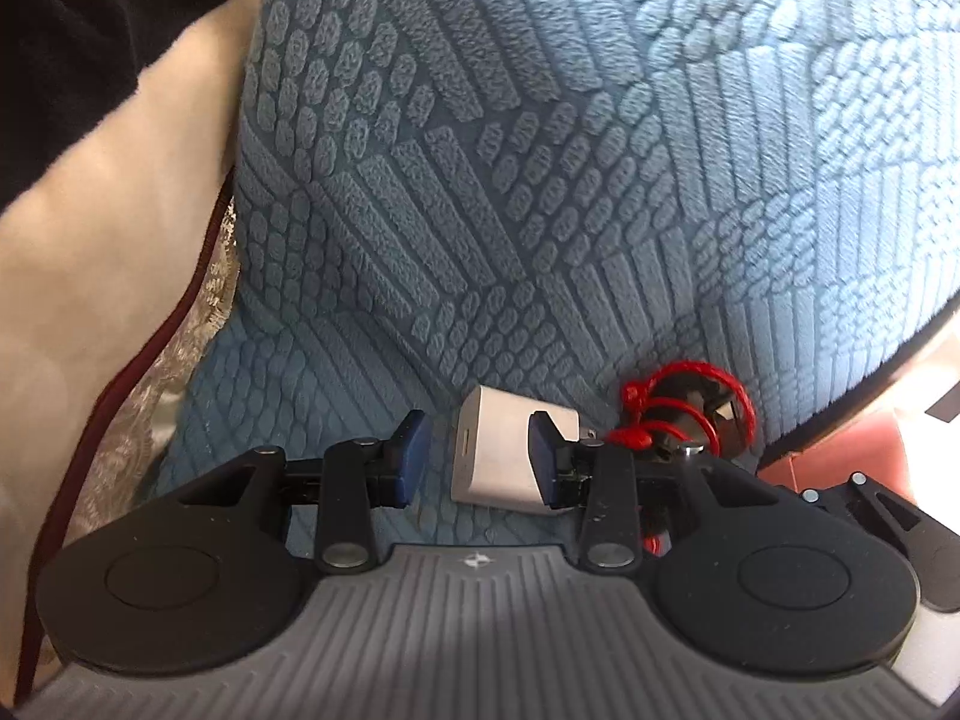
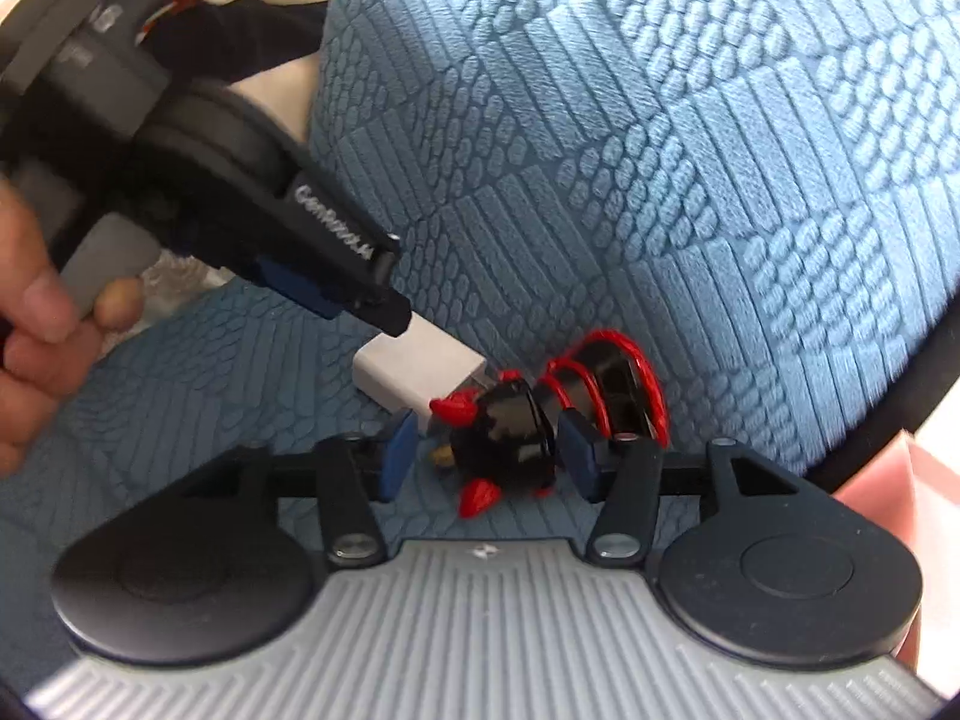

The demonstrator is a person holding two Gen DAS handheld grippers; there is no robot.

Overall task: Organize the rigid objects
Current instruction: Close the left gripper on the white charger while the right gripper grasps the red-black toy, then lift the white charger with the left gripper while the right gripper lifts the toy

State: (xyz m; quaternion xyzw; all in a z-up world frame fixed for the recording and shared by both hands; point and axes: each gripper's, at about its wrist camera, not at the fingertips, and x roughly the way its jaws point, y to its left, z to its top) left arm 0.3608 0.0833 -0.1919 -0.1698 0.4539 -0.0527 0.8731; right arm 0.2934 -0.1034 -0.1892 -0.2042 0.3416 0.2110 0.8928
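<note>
A white charger block (image 1: 501,450) lies on the blue textured cushion seat. My left gripper (image 1: 477,459) is open around it, its right pad touching the block's side and its left pad apart from it. The block also shows in the right wrist view (image 2: 420,372), under the left gripper's fingers (image 2: 360,282). A black object wound with red cord (image 2: 510,438) lies right beside the block. My right gripper (image 2: 489,450) is open around it, jaws not touching. The red cord (image 1: 678,414) also shows in the left wrist view.
A blue textured cushion (image 1: 540,150) rises as a backrest behind the objects. Cream fabric (image 1: 90,240) and dark cloth lie to the left. A pink surface (image 2: 888,480) shows at the right edge. A hand (image 2: 36,324) holds the left gripper.
</note>
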